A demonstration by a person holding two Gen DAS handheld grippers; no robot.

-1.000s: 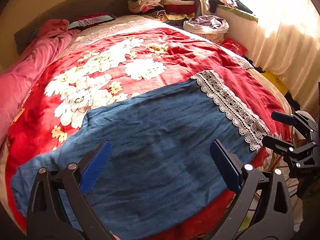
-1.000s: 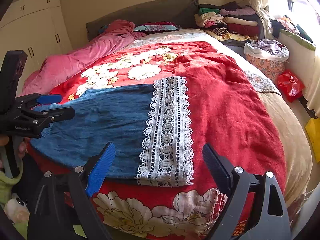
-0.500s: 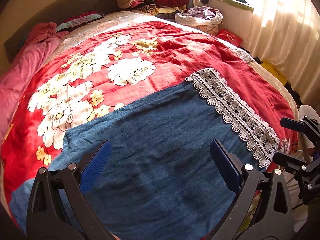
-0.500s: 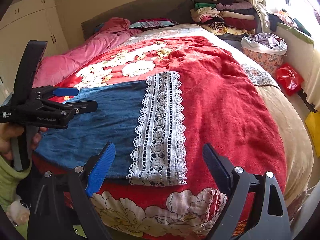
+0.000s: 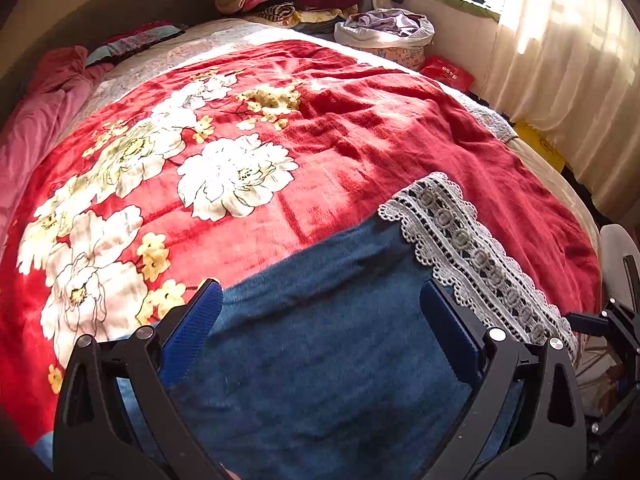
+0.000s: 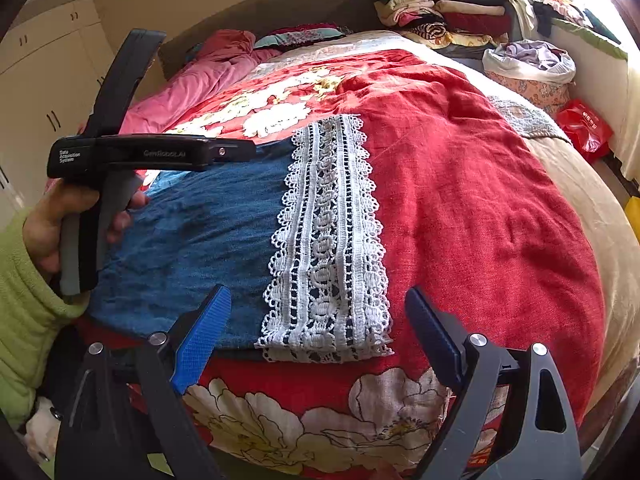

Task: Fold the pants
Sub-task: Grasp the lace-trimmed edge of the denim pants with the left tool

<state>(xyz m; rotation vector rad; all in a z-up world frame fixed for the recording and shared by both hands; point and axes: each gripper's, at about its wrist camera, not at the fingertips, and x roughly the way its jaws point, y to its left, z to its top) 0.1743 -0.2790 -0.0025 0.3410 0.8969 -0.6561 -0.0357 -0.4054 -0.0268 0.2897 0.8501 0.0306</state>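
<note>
Blue denim pants [image 5: 320, 352] with a white lace hem [image 5: 472, 248] lie flat on the red floral blanket [image 5: 360, 132] near the bed's front edge. They also show in the right wrist view [image 6: 200, 236], with the lace hem [image 6: 332, 232] at their right end. My left gripper [image 5: 316, 312] is open and empty, low over the denim's middle. It shows from the side in the right wrist view [image 6: 224, 152], above the pants' far edge. My right gripper [image 6: 316, 312] is open and empty, just in front of the lace hem's near edge.
A pink duvet [image 6: 200, 80] lies along the bed's left side. Stacked folded clothes [image 6: 444, 12] and a laundry basket [image 6: 528, 64] stand at the far right. A red bag [image 6: 584, 128] lies on the floor, and a curtain [image 5: 560, 60] hangs to the right.
My left gripper has moved forward and lower over the denim, toward the pants' far edge. My right gripper has come slightly closer to the lace hem. Both stay open.
</note>
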